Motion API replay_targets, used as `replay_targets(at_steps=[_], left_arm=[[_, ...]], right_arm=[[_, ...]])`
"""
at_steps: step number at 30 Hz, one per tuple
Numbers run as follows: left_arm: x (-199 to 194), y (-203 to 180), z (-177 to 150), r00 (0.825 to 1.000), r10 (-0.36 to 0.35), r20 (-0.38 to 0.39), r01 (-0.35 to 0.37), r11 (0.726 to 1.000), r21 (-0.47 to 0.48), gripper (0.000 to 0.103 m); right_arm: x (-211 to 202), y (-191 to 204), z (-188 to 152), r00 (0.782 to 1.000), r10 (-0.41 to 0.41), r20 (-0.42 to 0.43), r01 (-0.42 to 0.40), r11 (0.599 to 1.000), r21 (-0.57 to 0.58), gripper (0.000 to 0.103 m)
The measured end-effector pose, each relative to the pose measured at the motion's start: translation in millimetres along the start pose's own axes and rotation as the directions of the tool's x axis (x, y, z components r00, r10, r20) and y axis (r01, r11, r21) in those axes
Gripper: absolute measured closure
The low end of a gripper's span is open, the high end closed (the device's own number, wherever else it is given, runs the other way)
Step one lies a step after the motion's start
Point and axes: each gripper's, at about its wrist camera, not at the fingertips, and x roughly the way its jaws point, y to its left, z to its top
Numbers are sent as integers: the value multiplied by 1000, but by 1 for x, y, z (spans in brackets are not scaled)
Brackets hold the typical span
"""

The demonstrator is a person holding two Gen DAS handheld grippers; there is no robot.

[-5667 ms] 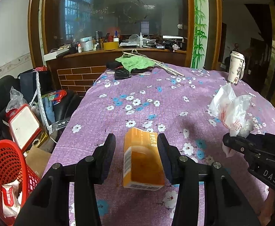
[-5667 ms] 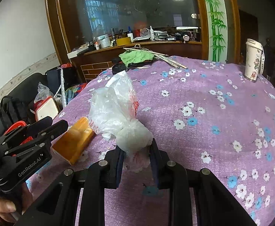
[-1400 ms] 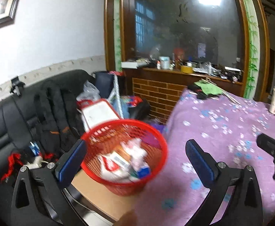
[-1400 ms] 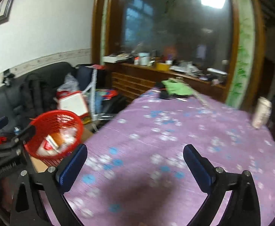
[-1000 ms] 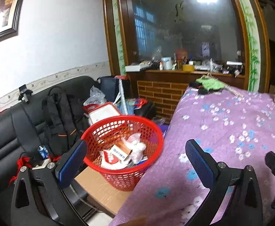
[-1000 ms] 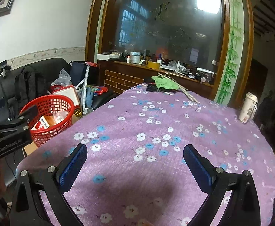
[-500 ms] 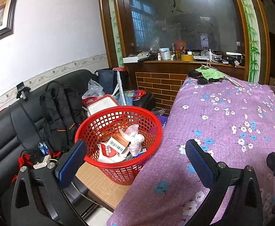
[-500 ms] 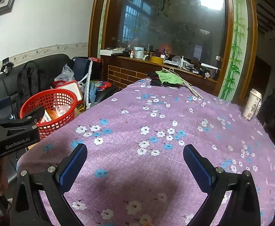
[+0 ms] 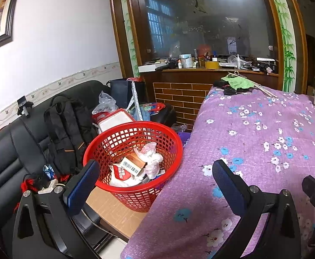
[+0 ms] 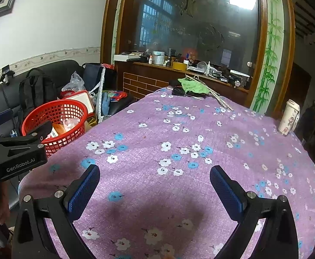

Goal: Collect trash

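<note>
A red mesh basket (image 9: 116,191) stands on a low board beside the table's left edge. It holds an orange carton (image 9: 133,163), a crumpled plastic bag (image 9: 151,157) and other wrappers. My left gripper (image 9: 155,181) is open and empty, near the basket and the table edge. My right gripper (image 10: 155,185) is open and empty above the purple flowered tablecloth (image 10: 200,142). The basket also shows in the right wrist view (image 10: 34,116), partly behind the left gripper's body (image 10: 15,151).
A white patterned cup (image 10: 289,117) stands at the table's far right. A green cloth (image 10: 193,86) and dark items lie at the far end. A black sofa with a backpack (image 9: 66,127), bags and a white box (image 9: 116,119) sit left of the basket.
The carton and plastic bag went from the grippers into the basket, and both grippers opened. In the last half second both views have hardly shifted.
</note>
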Motion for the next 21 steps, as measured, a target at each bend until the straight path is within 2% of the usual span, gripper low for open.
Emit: replay_targets(at_steps=[21], left_arm=[[1,-3,3,1000,-8,1,8,1000,10,0]], right_arm=[[3,-2,-1,1000,1,-11,0,1000,7,0]])
